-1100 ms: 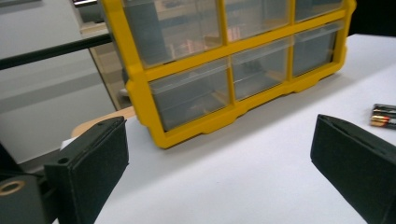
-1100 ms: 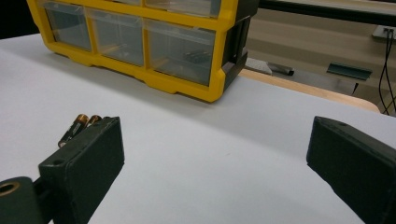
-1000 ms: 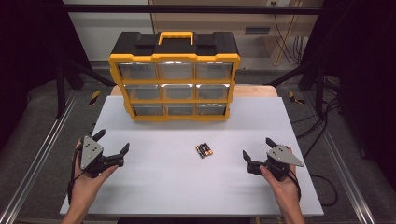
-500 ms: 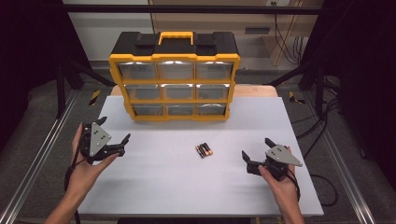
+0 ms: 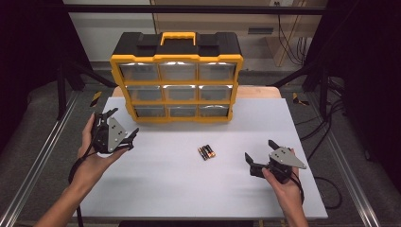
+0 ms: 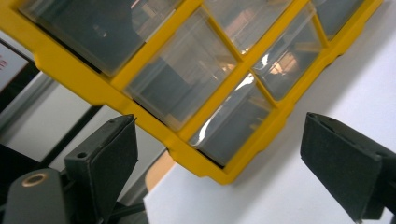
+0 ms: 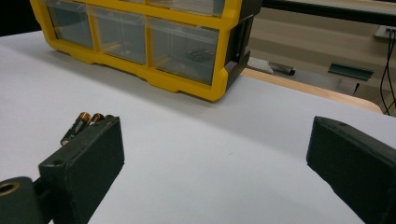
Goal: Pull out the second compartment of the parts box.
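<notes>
Worktop (image 5: 165, 189) surface is a white sheet carrying all items; the hands come in from its near edge. Organiser (image 5: 176, 78), a yellow-and-black cabinet of nine clear drawers, stands upright at the far side. The left tool (image 5: 118, 128) is held raised just off the cabinet's lower left corner, tilted, jaws spread wide and gripping nothing. In the left gripper view the lower left drawer (image 6: 236, 123) lies between the two jaws but apart from both.

Procedure, judged from the aim of the left tool: the step in hand is the approach to a drawer on the cabinet's left column. Level the tool first, so that the jaws meet the drawer front square rather than at a slant. Bring the jaws onto the drawer's pull lip, not the yellow frame. Draw straight outward; a sideways pull may shift the whole cabinet.

The right tool (image 5: 259, 159) rests low at the near right, jaws likewise wide and empty. Batteries (image 5: 206, 152), a small cluster lying flat mid-worktop, sit well apart from both tools, in front of the cabinet.

Change since half a second ago: the left tool has moved up and toward the cabinet corner. The right tool, batteries and organiser hold their places.
</notes>
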The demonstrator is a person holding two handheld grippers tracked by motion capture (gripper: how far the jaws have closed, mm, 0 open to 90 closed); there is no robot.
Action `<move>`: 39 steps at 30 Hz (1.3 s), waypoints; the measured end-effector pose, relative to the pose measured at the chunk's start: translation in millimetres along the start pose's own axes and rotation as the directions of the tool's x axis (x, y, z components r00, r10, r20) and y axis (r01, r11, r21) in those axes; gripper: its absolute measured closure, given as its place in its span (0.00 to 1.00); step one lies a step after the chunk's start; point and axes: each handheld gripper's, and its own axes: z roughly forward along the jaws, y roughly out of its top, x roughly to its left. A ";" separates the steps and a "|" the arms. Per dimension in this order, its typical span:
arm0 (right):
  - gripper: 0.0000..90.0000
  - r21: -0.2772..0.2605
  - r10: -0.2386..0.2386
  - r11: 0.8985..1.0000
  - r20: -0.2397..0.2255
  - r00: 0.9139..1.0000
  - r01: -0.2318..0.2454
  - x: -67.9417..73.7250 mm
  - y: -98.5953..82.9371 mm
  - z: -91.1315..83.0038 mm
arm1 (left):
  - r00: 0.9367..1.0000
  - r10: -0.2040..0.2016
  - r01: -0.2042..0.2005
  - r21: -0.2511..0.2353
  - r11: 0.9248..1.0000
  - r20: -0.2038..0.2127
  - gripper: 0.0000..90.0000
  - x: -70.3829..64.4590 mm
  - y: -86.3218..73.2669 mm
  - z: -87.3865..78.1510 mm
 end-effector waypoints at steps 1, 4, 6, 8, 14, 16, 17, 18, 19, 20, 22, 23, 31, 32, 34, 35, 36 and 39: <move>0.05 0.000 -0.001 1.000 -0.001 1.000 0.001 0.1 0.0 0.1 | 1.000 0.004 -0.004 -0.003 1.000 -0.001 0.12 1.2 1.2 1.0; 0.05 0.008 0.002 1.000 -0.002 1.000 -0.002 1.6 0.0 0.3 | 1.000 0.011 -0.012 -0.009 1.000 -0.012 0.14 4.5 3.6 1.7; 0.05 0.007 0.001 1.000 -0.003 1.000 -0.001 1.6 0.0 0.4 | 0.999 0.022 -0.022 -0.013 1.000 -0.027 0.15 6.3 5.1 1.3; 0.05 0.007 0.001 1.000 -0.003 1.000 -0.001 1.6 -0.1 0.4 | 0.999 0.027 -0.027 -0.013 1.000 -0.033 0.15 8.2 6.8 1.1; 0.05 0.002 0.000 1.000 -0.002 1.000 0.000 1.9 0.4 0.2 | 0.997 0.052 -0.053 -0.007 0.999 -0.048 0.17 14.9 14.2 3.0; 0.05 0.001 -0.001 1.000 -0.002 1.000 0.001 1.9 0.4 0.0 | 0.996 0.064 -0.064 -0.005 0.998 -0.054 0.17 14.9 17.8 4.2; 0.05 0.001 0.001 1.000 -0.002 1.000 -0.001 1.9 0.3 0.0 | 0.996 0.074 -0.074 -0.002 0.997 -0.054 0.17 14.5 20.0 5.1; 0.05 0.003 0.000 1.000 -0.002 1.000 0.000 1.9 0.2 0.3 | 0.995 0.083 -0.083 -0.001 0.997 -0.058 0.18 13.5 22.1 6.4; 0.05 0.004 -0.001 1.000 -0.003 1.000 0.001 2.0 0.2 0.4 | 0.994 0.092 -0.092 0.001 0.996 -0.057 0.18 12.4 24.4 7.6; 0.05 0.005 -0.001 1.000 -0.003 1.000 0.001 2.3 0.3 0.5 | 0.993 0.102 -0.102 0.002 0.995 -0.056 0.18 11.2 26.6 8.9; 0.05 0.003 -0.004 1.000 -0.005 1.000 0.004 2.9 0.5 0.4 | 0.990 0.123 -0.123 0.002 0.992 -0.063 0.18 8.4 30.6 10.9; 0.05 0.003 -0.005 1.000 -0.004 1.000 0.005 3.3 0.6 0.6 | 0.989 0.131 -0.132 0.001 0.991 -0.064 0.18 7.0 32.6 12.0; 0.05 0.008 -0.010 1.000 -0.002 1.000 0.010 3.9 0.7 1.0 | 0.979 0.189 -0.190 -0.006 0.982 -0.083 0.23 0.0 49.3 19.3; 0.05 0.008 -0.007 1.000 0.000 1.000 0.007 3.9 0.7 0.9 | 0.978 0.192 -0.193 -0.009 0.981 -0.085 0.25 -0.6 51.8 20.1; 0.05 0.007 -0.004 1.000 0.000 1.000 0.004 4.1 1.0 0.7 | 0.973 0.209 -0.211 -0.014 0.977 -0.096 0.27 -1.2 56.9 20.6; 0.05 0.007 -0.005 1.000 -0.001 1.000 0.005 4.1 1.1 0.7 | 0.971 0.215 -0.218 -0.019 0.976 -0.101 0.27 -1.7 59.1 21.2; 0.05 0.007 -0.005 1.000 -0.001 1.000 0.005 4.2 1.0 0.7 | 0.969 0.224 -0.227 -0.020 0.974 -0.106 0.28 -2.1 61.4 21.9; 0.05 0.008 -0.008 1.000 -0.003 1.000 0.008 4.0 0.8 0.9 | 0.957 0.265 -0.268 -0.009 0.963 -0.121 0.32 -3.3 67.7 24.7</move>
